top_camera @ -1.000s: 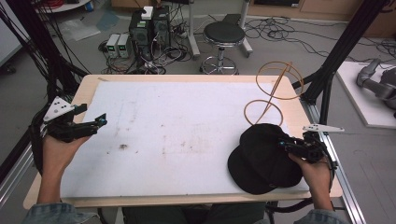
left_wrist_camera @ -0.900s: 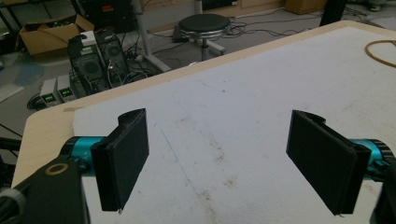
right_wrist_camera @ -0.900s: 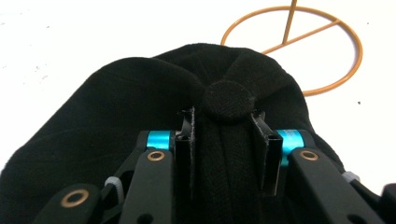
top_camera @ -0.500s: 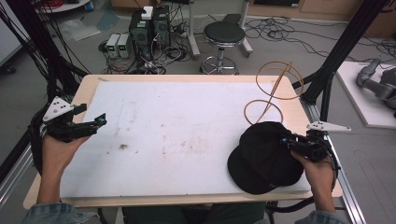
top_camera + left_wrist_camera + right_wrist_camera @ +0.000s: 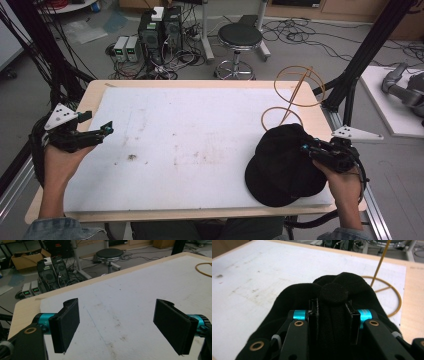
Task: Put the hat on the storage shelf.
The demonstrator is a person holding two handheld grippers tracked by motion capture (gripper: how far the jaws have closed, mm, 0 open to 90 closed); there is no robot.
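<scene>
A black cap (image 5: 280, 165) lies at the right front of the white mat (image 5: 200, 140). My right gripper (image 5: 306, 148) is shut on a fold of the cap's crown, and the right gripper view has the cap (image 5: 337, 292) bunched between its jaws, with my right gripper (image 5: 333, 312) just under the top button. A golden wire stand (image 5: 295, 95) rises just behind the cap; its base ring and rod (image 5: 387, 290) lie beyond the cap. At the mat's left edge my left gripper (image 5: 102, 131) hovers open, and in the left gripper view my left gripper (image 5: 117, 327) has nothing between its wide-apart jaws.
The wooden table edge (image 5: 200, 83) frames the mat. A stool (image 5: 240, 37) and computer boxes (image 5: 160, 25) with cables stand on the floor behind. Black frame posts (image 5: 370, 45) rise at the right and left sides.
My right gripper has shifted slightly with the cap's crown pinched in it. The left gripper has barely moved.
</scene>
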